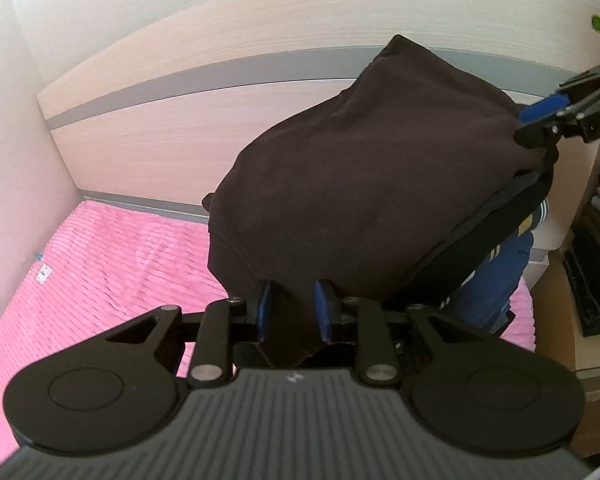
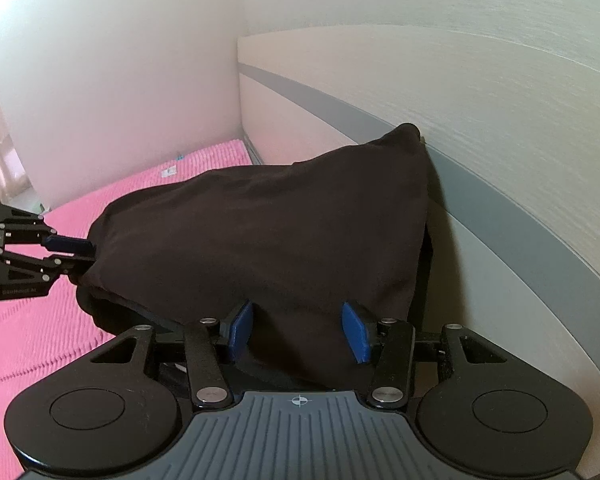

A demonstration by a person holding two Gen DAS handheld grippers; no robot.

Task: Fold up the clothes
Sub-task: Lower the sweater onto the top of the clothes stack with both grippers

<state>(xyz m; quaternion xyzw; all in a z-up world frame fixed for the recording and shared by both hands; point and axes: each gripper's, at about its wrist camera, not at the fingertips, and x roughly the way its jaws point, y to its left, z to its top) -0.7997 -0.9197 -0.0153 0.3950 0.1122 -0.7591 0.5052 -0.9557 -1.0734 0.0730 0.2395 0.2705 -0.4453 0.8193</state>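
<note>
Left wrist view: my left gripper [image 1: 291, 312] pinches a corner of the dark brown cloth garment [image 1: 360, 184]; my right gripper [image 2: 298, 330], half-open, clamps its thicker edge above the pink ribbed blanket [image 1: 100, 272].

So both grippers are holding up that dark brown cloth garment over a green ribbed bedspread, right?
Not quite: the ribbed bedspread is pink, not green, as the left wrist view shows. The rest holds: the left gripper and right gripper hold the dark brown cloth garment up.

One dark brown garment [image 1: 364, 184], two grippers, left gripper [image 1: 292, 312] and right gripper [image 2: 298, 330], one pink bed [image 1: 112, 264], one headboard [image 1: 204, 92], one green sticker [image 1: 596, 23].
</note>
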